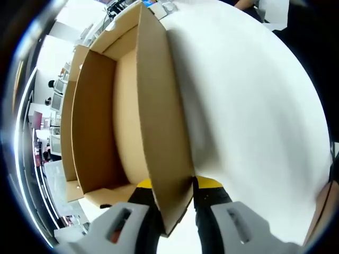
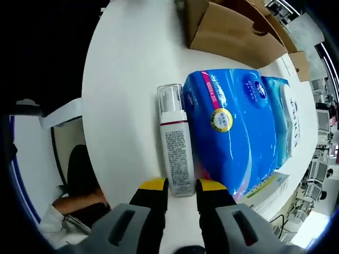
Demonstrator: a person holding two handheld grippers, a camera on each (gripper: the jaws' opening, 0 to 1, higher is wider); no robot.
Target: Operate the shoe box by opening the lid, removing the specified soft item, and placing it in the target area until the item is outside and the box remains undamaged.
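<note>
Left gripper view, reading from left to right: I see blurred room clutter along the far left edge, then the open cardboard shoe box [image 1: 106, 121], its brown interior walls and floor bare in the part that shows. Next comes the box's lid flap [image 1: 161, 116], a long cardboard panel running from the top of the view down to my left gripper [image 1: 175, 193]. Both yellow-tipped jaws stand on either side of the flap's lower end and press against it, so I read the left gripper as clamped on the lid flap. To the right of the flap lies the white table [image 1: 254, 116], with the flap's shadow falling on it.

Right gripper view, left to right: a person's arm [image 2: 74, 203] and a dark seat show below the table edge at the lower left. The white table [image 2: 127, 79] follows. On it lies a white pump bottle [image 2: 176, 140] with a clear cap and a printed label, its base sitting between the jaws of my right gripper [image 2: 183, 191]. The jaws flank the base closely; I cannot tell whether they press on it. Just beside the bottle, on its right, lies the soft item, a blue tissue pack [image 2: 241, 124], resting on the table outside the box. The cardboard shoe box [image 2: 233, 32] stands beyond it at the top. A printed sheet [image 2: 270, 188] lies under the pack's lower right corner.
</note>
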